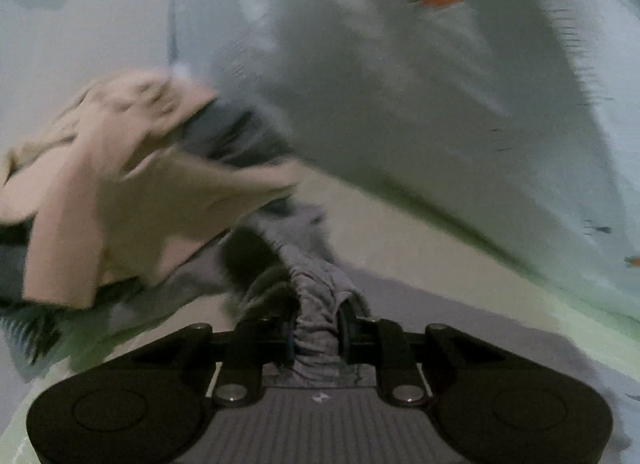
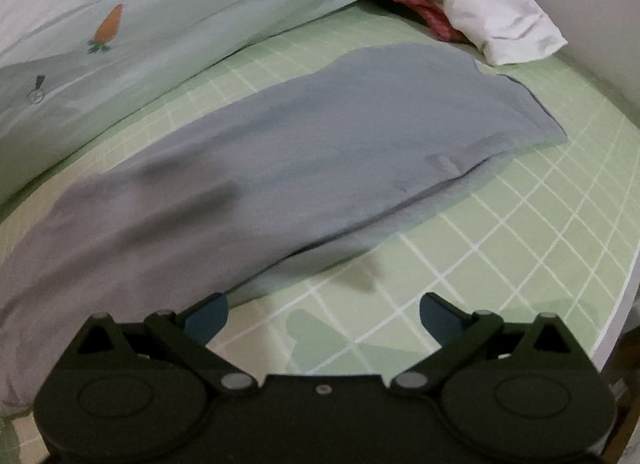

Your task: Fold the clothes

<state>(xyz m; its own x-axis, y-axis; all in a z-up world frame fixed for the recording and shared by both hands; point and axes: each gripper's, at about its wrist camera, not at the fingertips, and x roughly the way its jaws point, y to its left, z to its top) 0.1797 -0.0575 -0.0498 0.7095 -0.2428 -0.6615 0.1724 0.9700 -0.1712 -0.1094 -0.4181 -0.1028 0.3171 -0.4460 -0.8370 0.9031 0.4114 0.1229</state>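
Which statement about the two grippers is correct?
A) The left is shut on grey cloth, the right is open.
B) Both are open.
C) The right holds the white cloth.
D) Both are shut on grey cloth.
A: the left gripper pinches bunched grey cloth, while the right gripper stands wide apart over the green sheet, holding nothing.

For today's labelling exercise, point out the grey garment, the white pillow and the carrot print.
grey garment (image 2: 304,160), right wrist view, middle of its flat fabric
white pillow (image 2: 484,12), right wrist view, its top face
carrot print (image 2: 110,24), right wrist view, orange body

Green checked bed sheet carrying flat grey trousers, pale carrot-print duvet, white pillow over red cloth.
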